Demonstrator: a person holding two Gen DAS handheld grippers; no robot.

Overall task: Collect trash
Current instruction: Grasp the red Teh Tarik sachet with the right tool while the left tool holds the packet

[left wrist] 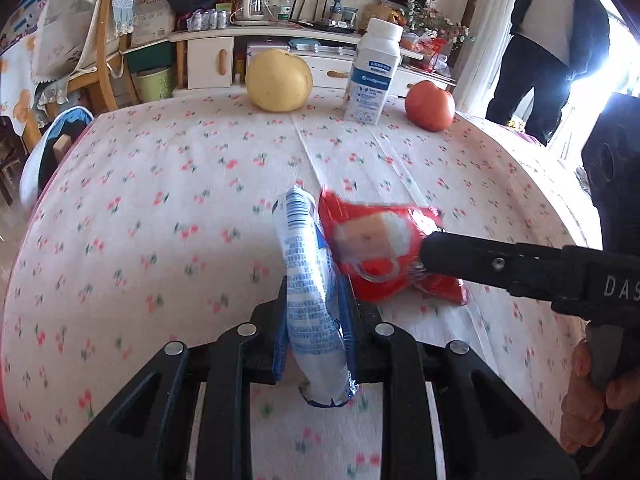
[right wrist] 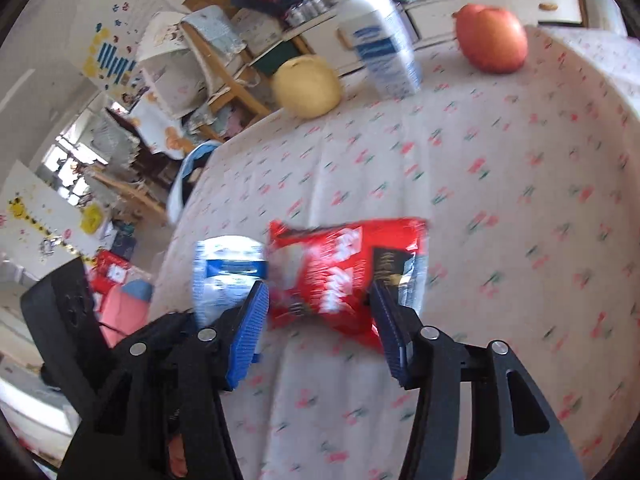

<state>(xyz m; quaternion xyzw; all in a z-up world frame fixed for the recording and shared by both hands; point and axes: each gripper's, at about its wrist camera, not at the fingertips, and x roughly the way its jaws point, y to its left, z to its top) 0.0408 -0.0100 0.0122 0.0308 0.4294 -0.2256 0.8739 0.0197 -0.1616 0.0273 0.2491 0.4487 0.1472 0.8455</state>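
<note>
My left gripper (left wrist: 316,300) is shut on a blue-and-white wrapper (left wrist: 308,264), which stands up between its black fingers above the flowered tablecloth (left wrist: 160,200). Right beside it is a crumpled red snack wrapper (left wrist: 372,240). One finger (left wrist: 460,256) of the right gripper reaches in from the right and lies against the red wrapper. In the right wrist view my right gripper (right wrist: 318,292) has the red wrapper (right wrist: 332,264) between its blue pads (right wrist: 250,320), which touch it on both sides. The blue-and-white wrapper (right wrist: 224,276) shows just left of the left pad.
At the table's far edge stand a yellow round fruit (left wrist: 279,80), a white bottle (left wrist: 372,72) and a red fruit (left wrist: 430,106). A person (left wrist: 552,40) stands beyond the far right corner. A chair (left wrist: 52,152) sits at the left edge. A hand (left wrist: 588,392) grips the right tool.
</note>
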